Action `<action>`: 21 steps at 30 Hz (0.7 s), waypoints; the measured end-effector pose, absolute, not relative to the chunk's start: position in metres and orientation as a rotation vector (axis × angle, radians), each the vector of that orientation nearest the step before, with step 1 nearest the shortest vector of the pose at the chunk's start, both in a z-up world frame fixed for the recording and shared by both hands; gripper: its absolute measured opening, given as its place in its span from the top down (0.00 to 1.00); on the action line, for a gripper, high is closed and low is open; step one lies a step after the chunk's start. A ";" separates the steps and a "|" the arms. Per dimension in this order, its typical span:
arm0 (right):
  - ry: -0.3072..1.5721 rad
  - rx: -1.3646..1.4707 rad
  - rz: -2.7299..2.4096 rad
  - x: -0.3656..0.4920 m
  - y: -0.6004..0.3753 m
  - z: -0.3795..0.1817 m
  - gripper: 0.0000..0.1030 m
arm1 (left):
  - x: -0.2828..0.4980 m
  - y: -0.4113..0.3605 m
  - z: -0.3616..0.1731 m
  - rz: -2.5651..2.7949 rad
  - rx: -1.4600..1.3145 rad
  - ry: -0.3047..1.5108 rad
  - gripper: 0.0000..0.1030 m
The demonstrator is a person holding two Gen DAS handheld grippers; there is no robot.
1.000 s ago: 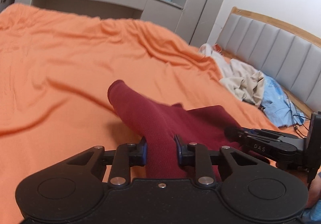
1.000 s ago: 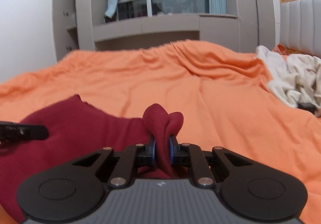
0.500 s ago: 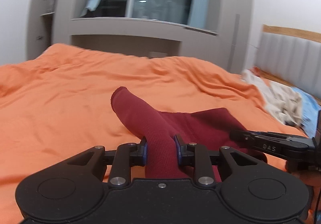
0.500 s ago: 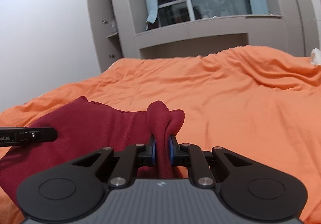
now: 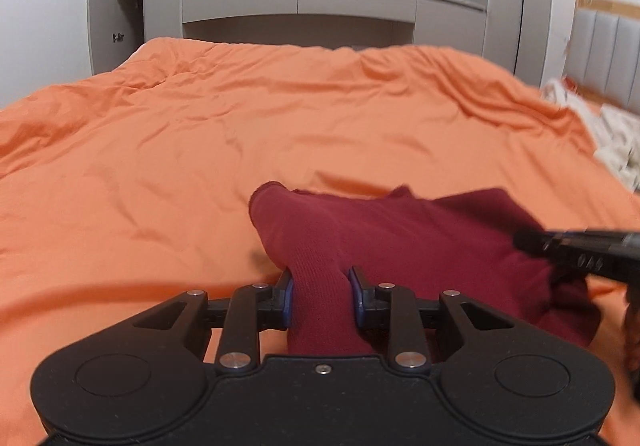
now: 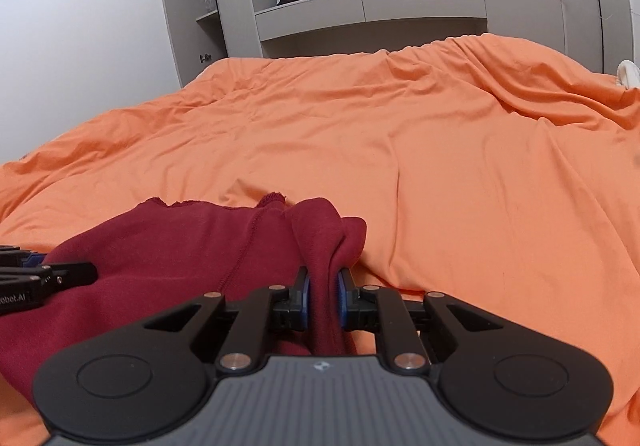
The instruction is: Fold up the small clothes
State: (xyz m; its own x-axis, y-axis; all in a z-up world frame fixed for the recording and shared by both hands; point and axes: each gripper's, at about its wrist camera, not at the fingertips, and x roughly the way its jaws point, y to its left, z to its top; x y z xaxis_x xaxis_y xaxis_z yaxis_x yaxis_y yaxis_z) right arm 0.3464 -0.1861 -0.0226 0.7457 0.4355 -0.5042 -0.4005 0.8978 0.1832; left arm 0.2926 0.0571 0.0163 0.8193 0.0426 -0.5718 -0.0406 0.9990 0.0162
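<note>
We see the dark red knitted garment [image 5: 420,242] lying near the bed's front edge on the orange bedspread [image 5: 280,126]; our left gripper [image 5: 320,288] pinches a thick fold of it. Our right gripper [image 6: 322,292] pinches another bunched fold.

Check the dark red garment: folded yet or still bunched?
Bunched, not folded: the dark red garment lies rumpled on the orange bedspread, with each gripper pinching a gathered wad of it.

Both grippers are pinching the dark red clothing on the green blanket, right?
Not quite: the blanket is orange, not green, as the right wrist view shows. The rest holds: the left gripper and the right gripper each pinch the dark red clothing.
</note>
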 end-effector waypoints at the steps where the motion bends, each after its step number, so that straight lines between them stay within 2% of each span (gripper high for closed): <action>1: 0.569 0.061 0.457 0.345 -0.186 -0.023 0.84 | 0.292 0.055 0.013 0.052 0.020 0.614 0.70; 8: 0.589 0.041 0.445 0.345 -0.182 -0.032 0.79 | 0.288 0.056 0.002 0.072 0.049 0.615 0.63; 13: 0.594 0.035 0.434 0.345 -0.182 -0.033 0.77 | 0.287 0.057 -0.001 0.071 0.044 0.616 0.62; 18: 0.584 0.042 0.422 0.343 -0.184 -0.031 0.65 | 0.286 0.055 -0.001 0.084 0.057 0.613 0.58; 21: 0.561 0.048 0.410 0.339 -0.188 -0.025 0.45 | 0.286 0.058 0.001 0.101 0.036 0.611 0.45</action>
